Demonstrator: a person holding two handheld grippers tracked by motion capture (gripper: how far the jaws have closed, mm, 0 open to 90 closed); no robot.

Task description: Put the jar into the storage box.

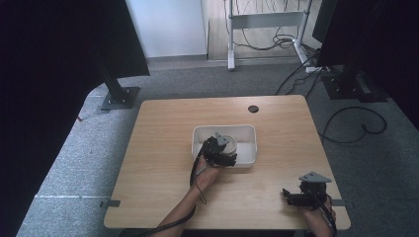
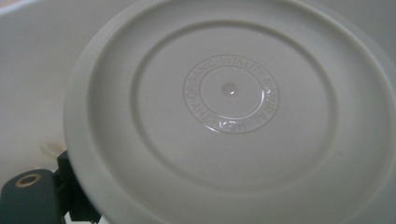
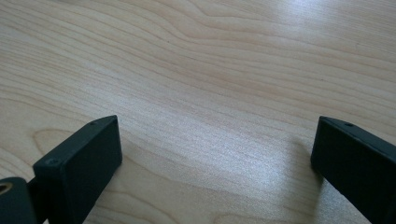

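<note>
In the left gripper view one black jaw shows at the lower left, tucked against the rim of a round grey lid (image 2: 233,116) that fills the frame; the other jaw is hidden, so I cannot tell whether the left gripper (image 1: 221,148) is pinching the rim or only lying against it. Seen from above, that gripper sits inside the white tray (image 1: 249,133), with the lid lying inside the tray too, toward the tray's middle. The lid looks like moulded plastic with raised rings and embossed lettering: probably light, stiff and smooth enough to slip, so the rim edge is the likely place to grip, since the flat face offers the jaws nothing. The right gripper (image 1: 291,196) rests well apart from the tray, near the table (image 1: 163,148) edge closest to the person, its jaws spread wide over bare wood and holding nothing
</note>
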